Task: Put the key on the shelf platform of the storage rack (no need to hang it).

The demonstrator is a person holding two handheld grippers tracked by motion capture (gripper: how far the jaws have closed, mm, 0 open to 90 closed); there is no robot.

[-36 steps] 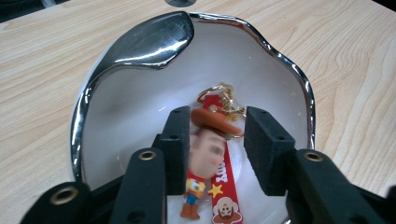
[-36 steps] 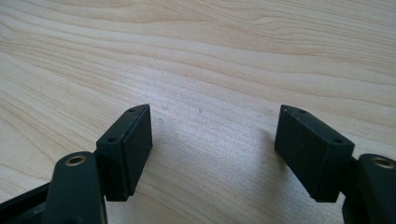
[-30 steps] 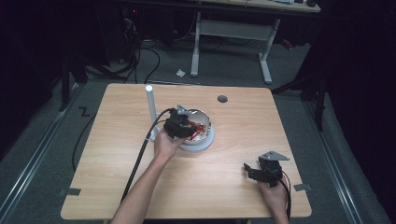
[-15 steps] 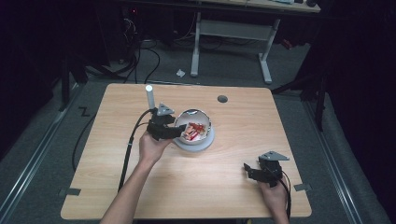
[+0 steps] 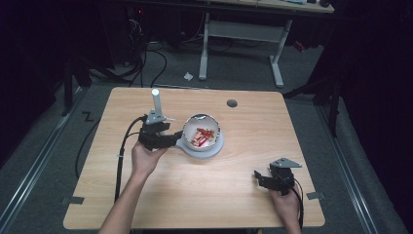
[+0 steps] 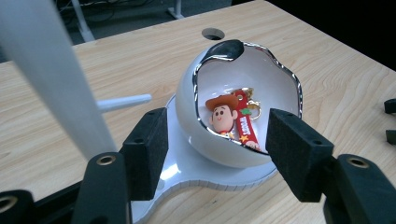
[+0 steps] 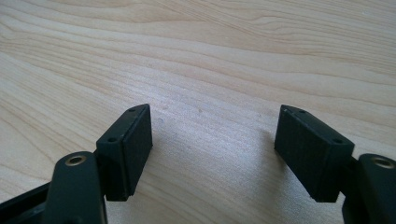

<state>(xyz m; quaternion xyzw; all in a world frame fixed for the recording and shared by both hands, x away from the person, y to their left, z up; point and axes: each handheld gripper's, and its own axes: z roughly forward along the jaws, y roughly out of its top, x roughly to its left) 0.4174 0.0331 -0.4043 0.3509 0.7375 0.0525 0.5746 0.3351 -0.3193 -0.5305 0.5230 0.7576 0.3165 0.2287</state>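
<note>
A white egg-shaped bowl (image 5: 191, 126) (image 6: 196, 79) stands on a pale round base (image 5: 214, 148) (image 6: 187, 170) mid-table. Inside lies a keychain (image 5: 202, 136) (image 6: 233, 116) with a cowboy figure and a red strap. My left gripper (image 5: 174, 140) (image 6: 222, 158) is level just left of the bowl, pointing at it. Its jaws have just been opening; the bowl's near side shows in the gap, and the pads (image 6: 145, 154) do not touch it. My right gripper (image 5: 260, 178) (image 7: 212, 149) rests open near the front right edge over bare wood.
A white upright post (image 5: 156, 102) (image 6: 46, 70) with a short side peg (image 6: 123, 101) stands just behind the left gripper. A round hole (image 5: 232, 103) (image 6: 212, 33) sits in the table (image 5: 243, 204) beyond the bowl. A black cable (image 5: 119, 161) trails from the left gripper.
The left gripper has drawn back leftward from over the bowl to beside it, and the keychain now lies uncovered in the bowl. The right gripper has not moved.
</note>
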